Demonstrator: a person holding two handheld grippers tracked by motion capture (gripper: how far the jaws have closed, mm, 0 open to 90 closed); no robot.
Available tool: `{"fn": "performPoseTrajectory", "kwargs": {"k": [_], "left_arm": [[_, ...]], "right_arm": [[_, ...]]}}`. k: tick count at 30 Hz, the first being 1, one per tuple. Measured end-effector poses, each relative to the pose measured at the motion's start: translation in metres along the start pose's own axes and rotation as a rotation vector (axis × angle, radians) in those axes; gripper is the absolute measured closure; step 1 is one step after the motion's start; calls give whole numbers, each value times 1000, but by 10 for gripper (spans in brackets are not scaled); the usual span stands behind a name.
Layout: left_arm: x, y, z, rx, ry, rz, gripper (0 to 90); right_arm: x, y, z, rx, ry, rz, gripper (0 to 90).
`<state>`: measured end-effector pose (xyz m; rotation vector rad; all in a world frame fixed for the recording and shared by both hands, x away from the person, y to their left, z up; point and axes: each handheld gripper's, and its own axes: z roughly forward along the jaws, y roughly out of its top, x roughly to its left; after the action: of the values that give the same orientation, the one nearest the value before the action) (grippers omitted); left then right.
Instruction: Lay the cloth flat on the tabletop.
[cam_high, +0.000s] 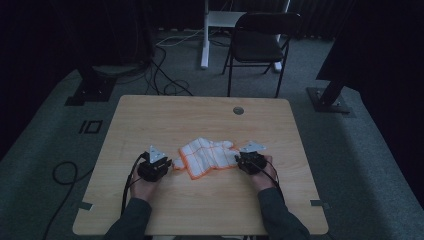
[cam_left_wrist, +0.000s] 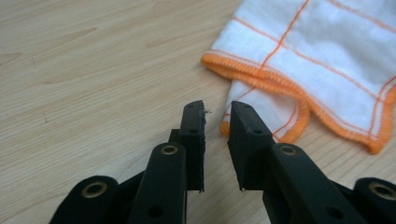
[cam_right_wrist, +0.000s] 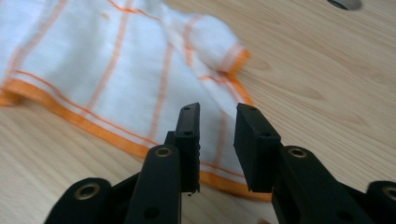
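A white cloth with orange grid lines and an orange hem (cam_high: 207, 157) lies crumpled and partly folded on the wooden table (cam_high: 200, 115). My left gripper (cam_high: 169, 163) sits at the cloth's left edge. Its jaws stand a little apart with nothing between them (cam_left_wrist: 217, 109), and the folded corner of the cloth (cam_left_wrist: 317, 51) lies just beyond the tips. My right gripper (cam_high: 239, 161) is at the cloth's right edge. Its jaws (cam_right_wrist: 217, 112) hover slightly apart over the hem of the cloth (cam_right_wrist: 107, 60), not pressing on it.
A round cable hole (cam_high: 238, 110) is set in the table's far side. A black folding chair (cam_high: 260, 42) and a white desk leg (cam_high: 205, 35) stand beyond the table. Cables (cam_high: 165, 82) lie on the floor at the far left.
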<state>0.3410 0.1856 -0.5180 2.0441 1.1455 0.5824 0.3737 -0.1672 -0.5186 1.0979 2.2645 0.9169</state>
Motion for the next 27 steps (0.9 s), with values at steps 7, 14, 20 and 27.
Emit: {"fn": "performPoseTrajectory", "kwargs": {"k": [7,14,20,27], "left_arm": [[-7,2,0,-4,-51,8,721],[-22,6,2,-12,-101,40,659],[-24,2,10,33,-64,48,611],[-20,-4,17,73,-43,33,719]], "right_arm": [[22,8,4,-18,80,-15,624],[40,21,-1,-65,138,-29,603],[58,28,4,-66,180,-55,593],[71,27,16,-20,200,-82,649]]}}
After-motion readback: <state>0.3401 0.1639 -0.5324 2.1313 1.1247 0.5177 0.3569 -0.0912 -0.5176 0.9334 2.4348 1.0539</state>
